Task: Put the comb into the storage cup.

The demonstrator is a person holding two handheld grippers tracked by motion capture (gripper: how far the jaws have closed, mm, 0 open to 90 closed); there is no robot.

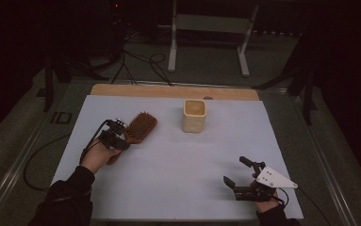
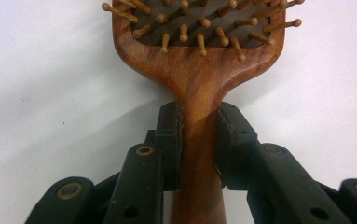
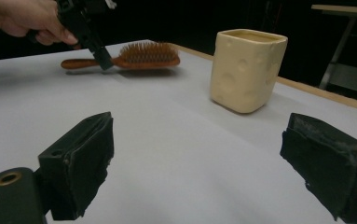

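The jaws of the left gripper [image 2: 198, 140] are pressed on the thin handle of the wooden hairbrush [image 2: 199, 60], one black pad on each side of it. The jaws of the right gripper [image 3: 204, 168] are held wide apart, and nothing is between them.

In the high view, the hairbrush [image 1: 139, 127] is seen on the white sheet [image 1: 178, 188] that covers the bench, at about 9 o'clock from the middle of the sheet. Its bristles are turned up. Its head is pointed toward 1 o'clock, and its handle is hidden under the left gripper [image 1: 114, 136] and the left hand [image 1: 100, 155].

A pale yellow cup [image 1: 194, 115] is stood upright at about 12 o'clock on the sheet. It is set apart from the hairbrush, at 3 o'clock from the brush head.

The right gripper [image 1: 237, 176] is kept low at 5 o'clock on the sheet, well apart from the cup and the hairbrush. A grey three-cornered plate [image 1: 274, 179] is seen on top of it.

In the right gripper view, the cup [image 3: 248, 70] and the hairbrush [image 3: 143, 56] are seen farther off, past the open jaws.
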